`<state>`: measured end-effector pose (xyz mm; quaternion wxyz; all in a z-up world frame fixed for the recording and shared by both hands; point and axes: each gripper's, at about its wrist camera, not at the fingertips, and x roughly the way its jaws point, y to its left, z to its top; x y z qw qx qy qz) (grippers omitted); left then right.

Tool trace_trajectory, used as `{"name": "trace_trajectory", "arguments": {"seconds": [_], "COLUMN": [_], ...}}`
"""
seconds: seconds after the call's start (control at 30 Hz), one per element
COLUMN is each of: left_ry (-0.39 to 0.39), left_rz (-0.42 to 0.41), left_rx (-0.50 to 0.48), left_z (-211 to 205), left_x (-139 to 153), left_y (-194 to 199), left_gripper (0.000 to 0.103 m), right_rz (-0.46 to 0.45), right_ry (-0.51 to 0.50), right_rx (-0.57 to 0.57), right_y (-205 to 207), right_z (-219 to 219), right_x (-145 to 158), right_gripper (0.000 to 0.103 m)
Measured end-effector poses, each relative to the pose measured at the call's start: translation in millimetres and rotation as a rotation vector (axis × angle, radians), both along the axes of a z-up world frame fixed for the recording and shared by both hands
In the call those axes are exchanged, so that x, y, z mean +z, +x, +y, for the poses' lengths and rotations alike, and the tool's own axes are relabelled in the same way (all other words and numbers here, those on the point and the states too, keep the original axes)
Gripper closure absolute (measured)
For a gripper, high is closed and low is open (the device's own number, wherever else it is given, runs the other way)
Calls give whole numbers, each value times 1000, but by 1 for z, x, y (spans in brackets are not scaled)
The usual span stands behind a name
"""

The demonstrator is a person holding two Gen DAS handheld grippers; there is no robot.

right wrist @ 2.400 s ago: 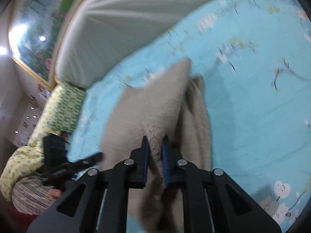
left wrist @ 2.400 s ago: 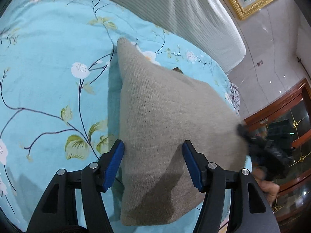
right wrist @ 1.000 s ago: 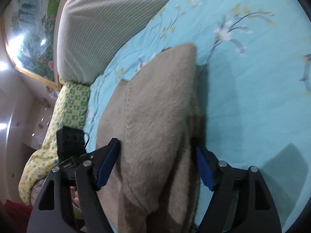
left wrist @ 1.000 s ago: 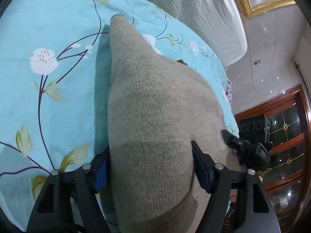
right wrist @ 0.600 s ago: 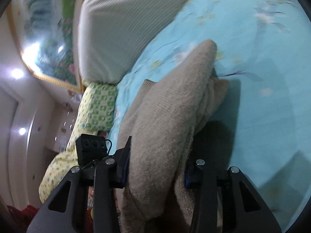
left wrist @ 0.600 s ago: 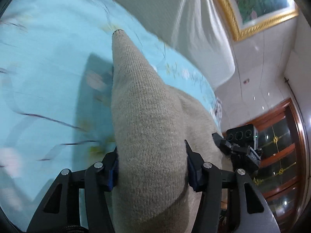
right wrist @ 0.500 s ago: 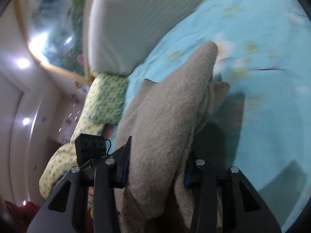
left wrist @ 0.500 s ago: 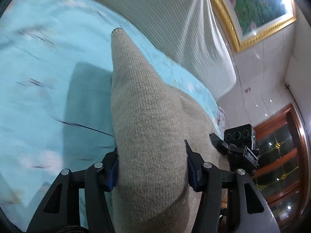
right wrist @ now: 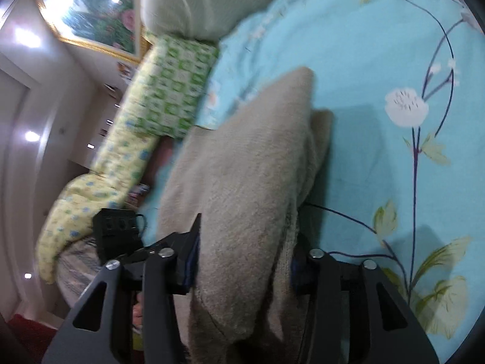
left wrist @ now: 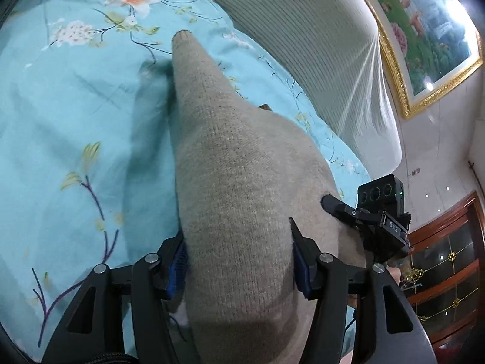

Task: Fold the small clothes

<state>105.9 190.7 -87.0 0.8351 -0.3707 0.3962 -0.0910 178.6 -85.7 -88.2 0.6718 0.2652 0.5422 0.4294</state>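
A folded beige knit garment (left wrist: pixel 236 182) is held up off the light blue floral bedsheet (left wrist: pixel 75 127). My left gripper (left wrist: pixel 239 264) is shut on one thick end of the garment, its blue pads pressed into the knit on both sides. My right gripper (right wrist: pixel 242 261) is shut on the other end of the garment (right wrist: pixel 251 176), where several folded layers bulge between the fingers. The right gripper also shows in the left wrist view (left wrist: pixel 372 218) at the garment's far edge. The garment's far corner points toward the headboard.
A white striped padded headboard (left wrist: pixel 303 45) stands behind the bed. A green and yellow patterned pillow (right wrist: pixel 169 91) and quilt (right wrist: pixel 91 182) lie at the bed's head side. A framed painting (left wrist: pixel 424 30) hangs on the wall and a wooden cabinet (left wrist: pixel 448 273) stands beside the bed.
Both grippers closed on the folded garment's ends and lifted it off the sheet. They have since swung it toward the head of the bed, bringing the pillow and painting into view.
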Motion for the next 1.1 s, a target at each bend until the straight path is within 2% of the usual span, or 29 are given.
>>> {"name": "trace_trajectory", "arguments": {"seconds": [0.07, 0.13, 0.27, 0.37, 0.47, 0.5, 0.53, 0.57, 0.6, 0.67, 0.73, 0.8, 0.9, 0.97, 1.03, 1.1], "left_ry": [0, 34, 80, 93, 130, 148, 158, 155, 154, 199, 282, 317, 323, 337, 377, 382], "left_rz": [2, 14, 16, 8, 23, 30, 31, 29, 40, 33, 19, 38, 53, 58, 68, 80], "left_rx": [5, 9, 19, 64, 78, 79, 71, 57, 45, 64, 93, 108, 112, 113, 114, 129], "left_z": [-1, -1, 10, 27, 40, 43, 45, 46, 46, 43, 38, 38, 38, 37, 33, 35], "left_x": [2, 8, 19, 30, 35, 33, 30, 27, 24, 28, 31, 23, 13, 12, 14, 17], "left_y": [6, 7, 12, 18, 37, 45, 52, 56, 61, 63, 61, 60, 60, 58, 56, 50], "left_gripper": [42, 39, 37, 35, 33, 35, 51, 65, 76, 82, 83, 83, 81, 76, 66, 65], "right_rz": [14, 16, -53, -87, -110, -117, -115, -117, -134, -201, -290, -341, -350, -347, -316, -309], "right_ry": [-7, -22, -80, -113, -123, -125, -128, -145, -198, -228, -182, -250, -424, -412, -405, -411], "right_rx": [0, 6, -7, -33, -56, -62, -63, -52, -39, -41, -64, -70, -6, -16, -31, -31], "right_y": [-2, 0, 8, 19, 35, 41, 45, 49, 52, 53, 52, 54, 53, 49, 48, 44], "right_z": [-4, -7, -14, -17, -9, -4, 1, 8, 17, 26, 29, 38, 58, 52, 44, 42], "right_x": [1, 5, 26, 35, 38, 38, 36, 34, 33, 40, 54, 55, 23, 18, 18, 19], "right_gripper": [45, 44, 44, 42, 42, 42, 47, 57, 81, 90, 90, 90, 91, 91, 90, 89]}}
